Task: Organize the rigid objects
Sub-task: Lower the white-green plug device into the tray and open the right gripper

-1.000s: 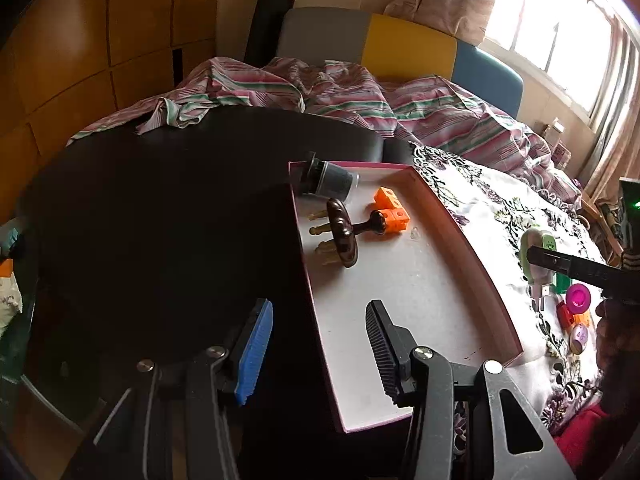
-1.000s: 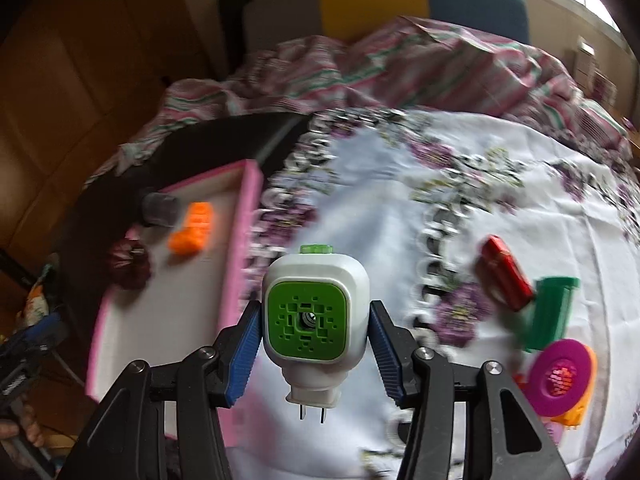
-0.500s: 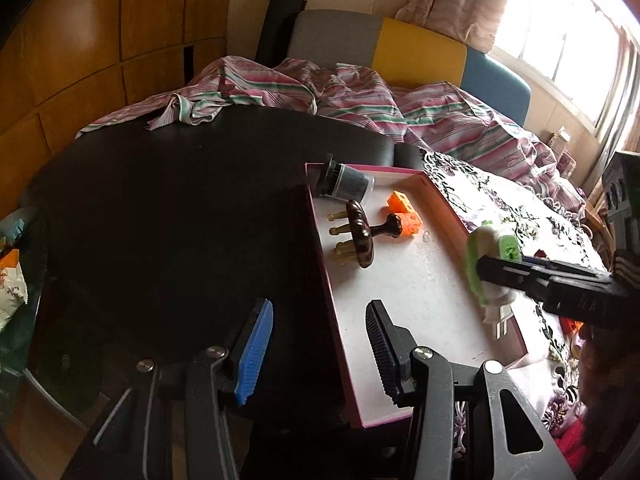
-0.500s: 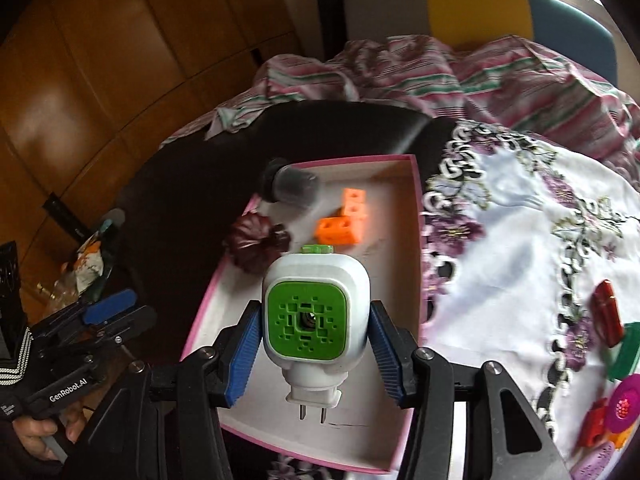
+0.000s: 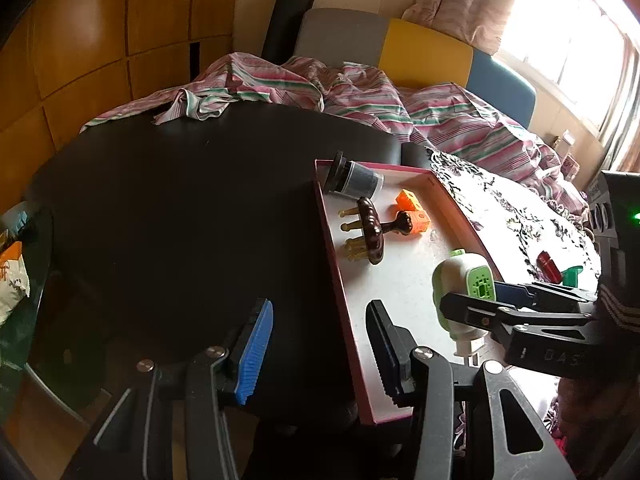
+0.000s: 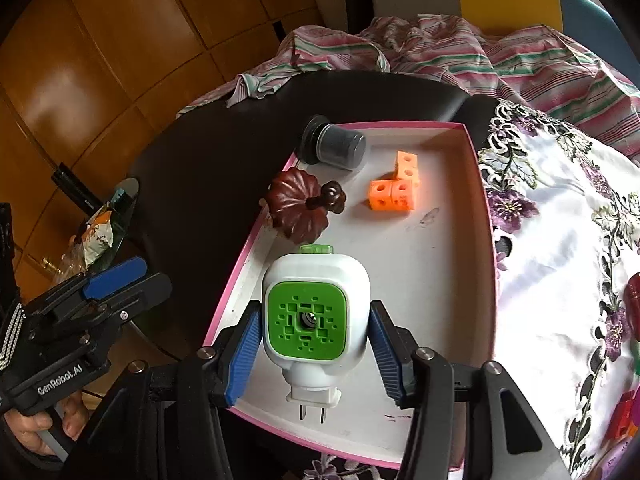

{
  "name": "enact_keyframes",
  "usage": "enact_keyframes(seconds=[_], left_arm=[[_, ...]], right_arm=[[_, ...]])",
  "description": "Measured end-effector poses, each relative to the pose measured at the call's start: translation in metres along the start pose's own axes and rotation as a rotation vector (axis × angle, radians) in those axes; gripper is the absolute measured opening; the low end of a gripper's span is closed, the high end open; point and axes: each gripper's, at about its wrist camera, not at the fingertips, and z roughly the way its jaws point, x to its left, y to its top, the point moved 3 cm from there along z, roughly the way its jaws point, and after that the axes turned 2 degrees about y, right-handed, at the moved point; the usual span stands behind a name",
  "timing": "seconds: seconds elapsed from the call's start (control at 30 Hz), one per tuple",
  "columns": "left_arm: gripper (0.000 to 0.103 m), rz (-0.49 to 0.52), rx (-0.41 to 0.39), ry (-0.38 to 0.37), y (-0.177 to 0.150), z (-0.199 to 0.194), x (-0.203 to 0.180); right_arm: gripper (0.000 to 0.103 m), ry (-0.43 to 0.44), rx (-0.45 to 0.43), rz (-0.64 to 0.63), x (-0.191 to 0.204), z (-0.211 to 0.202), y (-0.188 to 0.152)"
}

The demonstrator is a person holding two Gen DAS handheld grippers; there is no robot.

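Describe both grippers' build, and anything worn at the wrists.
Both are black plastic scissor-style frames with silver pivot bolts and ribbed blue pads on the fingers. The left gripper has "GenRobot.AI" printed in white on its body. The right gripper carries a green indicator light. A dark sleeve cuff with pale stripes shows behind it.

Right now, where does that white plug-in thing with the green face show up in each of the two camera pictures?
Left wrist view: white and green plug-in device at right of centre, gripped by the right claw above the pink-rimmed tray.
Right wrist view: bottom centre, face-on between the blue pads.
Shared landmark: orange blocks in the tray.
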Motion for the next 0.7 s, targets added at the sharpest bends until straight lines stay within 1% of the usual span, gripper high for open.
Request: enact_keyframes(seconds=[0.3, 0.4, 0.57, 0.7], left_arm=[[0.049, -0.017, 0.011, 0.017, -0.002, 0.005, 0.008], [0.049, -0.022, 0.012, 0.026, -0.003, 0.006, 0.010], [0.050, -0.033, 0.016, 0.035, -0.002, 0.008, 0.015], [0.050, -0.037, 0.009, 0.038, 0.000, 0.007, 0.017]], right_arm=[[0.053, -0.011, 0.022, 0.013, 0.015, 0.023, 0.011], [0.053, -0.042, 0.034, 0.010, 0.021, 0.038, 0.016], [0.054, -0.003, 0.069, 0.033, 0.026, 0.062, 0.015], [0.054, 0.011, 0.069, 0.047, 0.026, 0.065, 0.015]])
